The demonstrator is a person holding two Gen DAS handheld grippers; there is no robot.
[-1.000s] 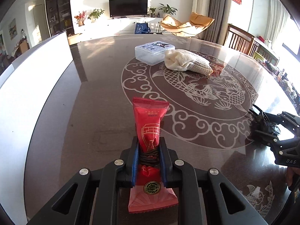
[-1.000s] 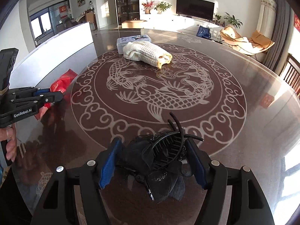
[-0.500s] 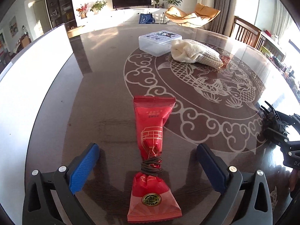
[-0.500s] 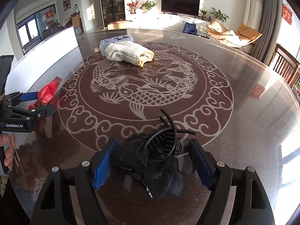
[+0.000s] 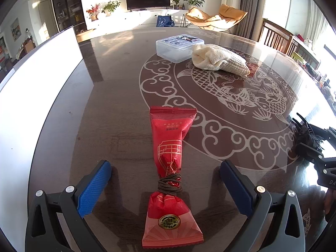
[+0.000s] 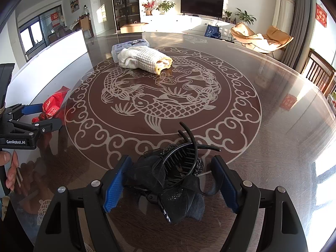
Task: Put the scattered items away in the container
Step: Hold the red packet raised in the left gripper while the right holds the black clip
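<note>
Now both items lie on table (image 5: 117, 96), none in container (image 5: 179, 47) yet. Left gripper (image 5: 166, 185) jaws just opened, spread wide, clear of red packet (image 5: 171, 145) between them. Right gripper (image 6: 171, 183) jaws just opened further, pads off black hair clip (image 6: 174, 176) between them. Next move, as judged: re-grip, carry toward far container beside towel (image 5: 218, 59).

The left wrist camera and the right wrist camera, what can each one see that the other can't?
Only the left wrist view shows the whole red snack packet lying between the left gripper's wide-open fingers, untouched.

Only the right wrist view shows the black hair clip up close between the right gripper's fingers, and a hand holding the other tool.

Both show the round table, the clear plastic box and the cream towel beside it.
</note>
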